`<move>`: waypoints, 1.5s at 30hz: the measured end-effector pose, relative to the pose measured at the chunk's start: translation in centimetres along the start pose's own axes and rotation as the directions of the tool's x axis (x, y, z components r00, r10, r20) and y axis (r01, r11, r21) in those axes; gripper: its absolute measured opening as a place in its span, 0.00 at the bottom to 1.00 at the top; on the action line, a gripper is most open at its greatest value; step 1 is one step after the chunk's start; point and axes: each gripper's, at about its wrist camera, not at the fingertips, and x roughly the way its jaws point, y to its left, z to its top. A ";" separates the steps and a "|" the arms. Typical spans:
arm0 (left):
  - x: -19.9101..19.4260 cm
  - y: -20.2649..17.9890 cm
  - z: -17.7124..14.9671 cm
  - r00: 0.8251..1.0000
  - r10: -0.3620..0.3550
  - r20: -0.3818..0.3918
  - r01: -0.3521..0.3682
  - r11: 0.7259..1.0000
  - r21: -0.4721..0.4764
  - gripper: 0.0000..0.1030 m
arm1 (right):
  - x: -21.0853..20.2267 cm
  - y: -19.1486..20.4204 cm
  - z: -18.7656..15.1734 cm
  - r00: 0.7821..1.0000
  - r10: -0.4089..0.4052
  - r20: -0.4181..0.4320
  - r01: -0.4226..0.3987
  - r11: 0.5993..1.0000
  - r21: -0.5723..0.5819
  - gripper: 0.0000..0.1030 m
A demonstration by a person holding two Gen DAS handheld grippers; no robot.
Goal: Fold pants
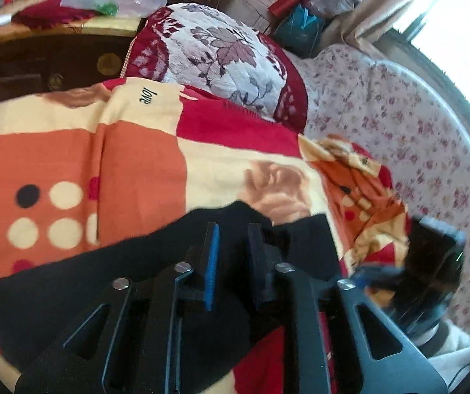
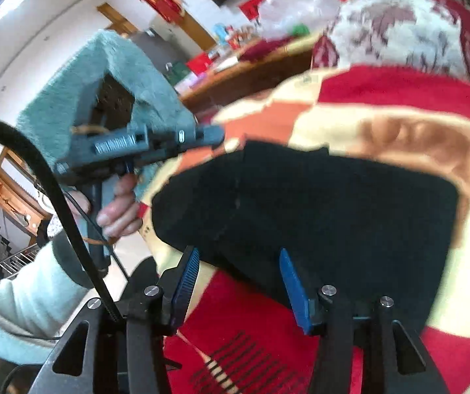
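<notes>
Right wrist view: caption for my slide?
Open right tool hovers at the edge of black pants lying on a patterned blanket.

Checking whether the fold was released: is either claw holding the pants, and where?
Nothing is held. The left claw and right claw both stand open above the black fabric pants, pads clear of cloth.
</notes>
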 end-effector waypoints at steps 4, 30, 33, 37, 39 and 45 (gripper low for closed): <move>0.6 -1.8 -1.6 0.998 0.057 -0.036 -0.057 0.998 0.017 0.48 | -4.7 -1.8 -0.5 0.991 -0.076 0.106 0.068 0.995 0.079 0.51; 6.7 -4.7 -4.4 0.915 0.393 -0.086 -0.394 0.919 0.007 0.47 | -2.5 -10.3 0.0 0.981 -0.193 0.015 0.176 0.924 0.341 0.37; 6.1 -4.2 -4.3 0.920 0.382 -0.085 -0.385 0.923 -0.027 0.44 | -2.7 -8.6 0.6 0.976 -0.215 0.035 0.201 0.949 0.245 0.28; 5.6 -4.2 -5.0 0.917 0.393 -0.068 -0.396 0.917 -0.038 0.44 | -3.6 -7.6 1.2 0.955 -0.293 0.044 0.280 0.941 0.189 0.27; 5.7 -4.2 -5.5 0.915 0.399 -0.050 -0.401 0.916 -0.032 0.44 | -3.0 -8.5 0.8 0.939 -0.343 0.013 0.333 0.919 0.210 0.27; 5.2 -4.3 -5.2 0.918 0.392 -0.061 -0.395 0.918 -0.043 0.44 | -3.2 -9.0 0.5 0.923 -0.384 -0.008 0.376 0.898 0.230 0.32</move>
